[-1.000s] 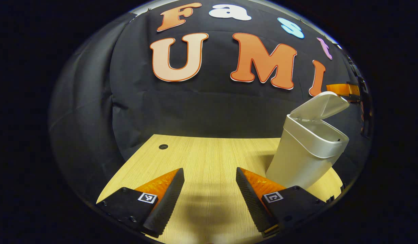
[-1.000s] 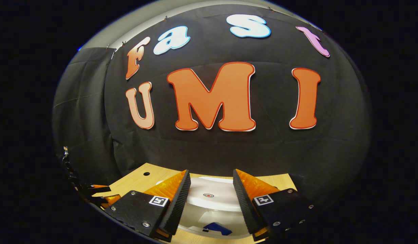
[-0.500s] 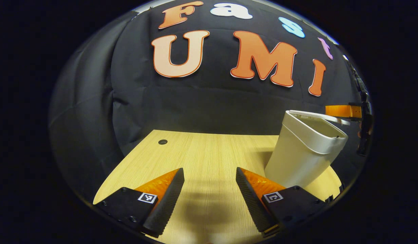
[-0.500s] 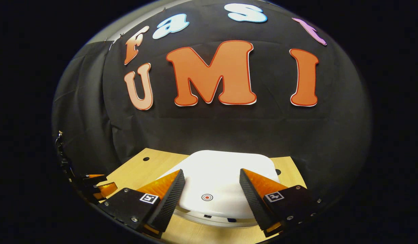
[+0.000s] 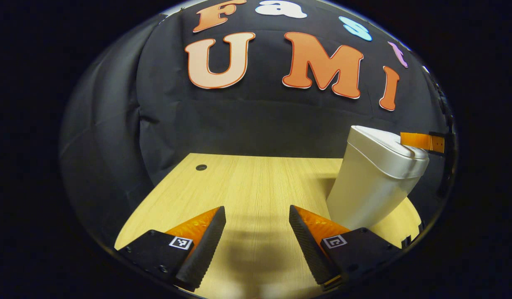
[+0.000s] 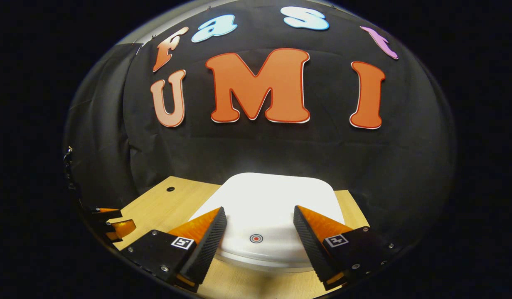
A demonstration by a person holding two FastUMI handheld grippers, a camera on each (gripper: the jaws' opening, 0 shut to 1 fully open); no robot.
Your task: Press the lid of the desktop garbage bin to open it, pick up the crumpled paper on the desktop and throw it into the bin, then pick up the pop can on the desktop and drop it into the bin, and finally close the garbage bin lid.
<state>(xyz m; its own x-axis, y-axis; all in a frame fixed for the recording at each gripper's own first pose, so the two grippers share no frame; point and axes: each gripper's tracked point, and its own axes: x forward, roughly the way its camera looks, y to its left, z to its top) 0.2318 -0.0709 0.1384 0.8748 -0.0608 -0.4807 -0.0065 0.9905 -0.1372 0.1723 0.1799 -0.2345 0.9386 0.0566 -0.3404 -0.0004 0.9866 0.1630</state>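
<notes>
Lid (image 6: pixel 276 199) of the white plastic bin (image 5: pixel 372 182) lies flat; right tongs (image 6: pixel 259 243) gape above it, left tongs (image 5: pixel 256 245) gape over the pale wooden table (image 5: pixel 247 182).

- The bin (image 5: pixel 374 187) stood on the desk (image 5: pixel 247 187), off to the right in the left gripper view, lid (image 6: pixel 272 207) down on top.
- The right gripper (image 6: pixel 259 241) hung just above the lid's front.
- The left gripper (image 5: pixel 256 241) sat over the desk, left of the bin.
- A hole (image 5: pixel 201 167) lay far back on the left.
</notes>
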